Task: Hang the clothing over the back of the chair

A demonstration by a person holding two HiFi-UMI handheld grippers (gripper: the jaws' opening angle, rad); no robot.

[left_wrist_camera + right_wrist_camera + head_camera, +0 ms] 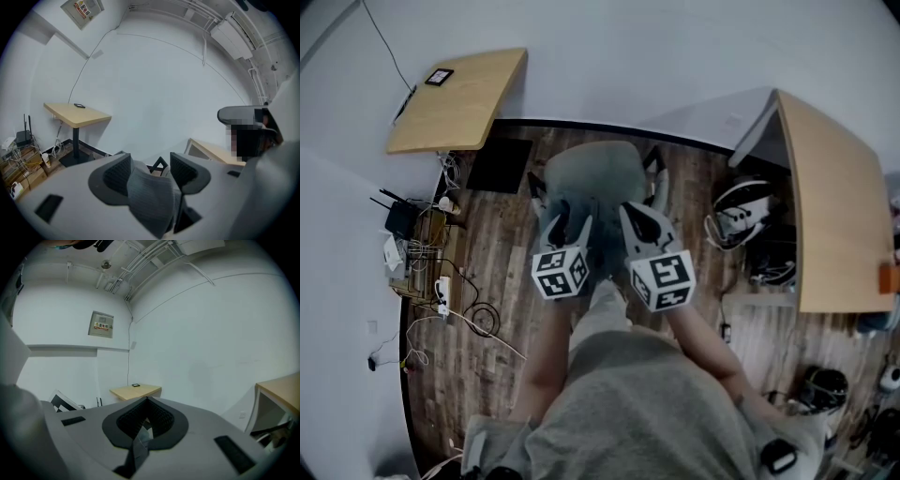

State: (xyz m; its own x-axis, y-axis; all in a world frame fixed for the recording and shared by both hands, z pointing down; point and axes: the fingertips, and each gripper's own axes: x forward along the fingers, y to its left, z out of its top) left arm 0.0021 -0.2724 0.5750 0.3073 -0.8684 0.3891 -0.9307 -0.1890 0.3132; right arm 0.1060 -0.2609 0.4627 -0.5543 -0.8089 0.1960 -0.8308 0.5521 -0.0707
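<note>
The chair (653, 164) stands on the floor (502, 258) between the left table (459, 98) and the right table (830, 206).

No writing can be read anywhere.
The small rectangular white wall notice (101, 325), at ten o'clock in the right gripper view, carries a yellow band with red characters, too small and blurred to make out.

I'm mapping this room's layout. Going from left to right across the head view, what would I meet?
First the small wooden table → left tongs → right tongs → helmet → large wooden table.
</note>
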